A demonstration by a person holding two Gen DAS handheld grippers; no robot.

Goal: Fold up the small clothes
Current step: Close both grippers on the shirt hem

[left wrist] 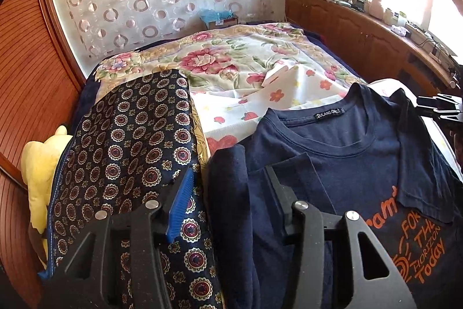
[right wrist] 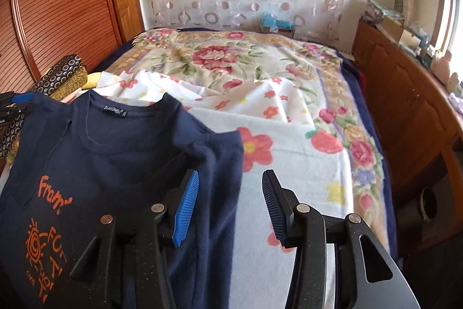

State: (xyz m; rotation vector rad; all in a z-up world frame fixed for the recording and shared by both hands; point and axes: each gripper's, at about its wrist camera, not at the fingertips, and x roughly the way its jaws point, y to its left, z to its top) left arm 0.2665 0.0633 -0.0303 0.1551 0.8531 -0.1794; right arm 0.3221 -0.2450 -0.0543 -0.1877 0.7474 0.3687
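Navy T-shirt (left wrist: 347, 152) on bed (right wrist: 289, 164), sleeves folded in; patterned cloth (left wrist: 130, 149) crowds its left. Left gripper (left wrist: 228, 193) and right gripper (right wrist: 231, 199) fingers both released.

Matt cotton T-shirt (left wrist: 332, 152) — ribbed collar

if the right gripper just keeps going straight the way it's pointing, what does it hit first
Most likely the floral blanket on the bed. The right gripper stands open and angles downward, with bare blanket between its fingers. The folded edge of the navy T-shirt lies just beside its blue-padded finger; depth is unclear, so it might brush that.
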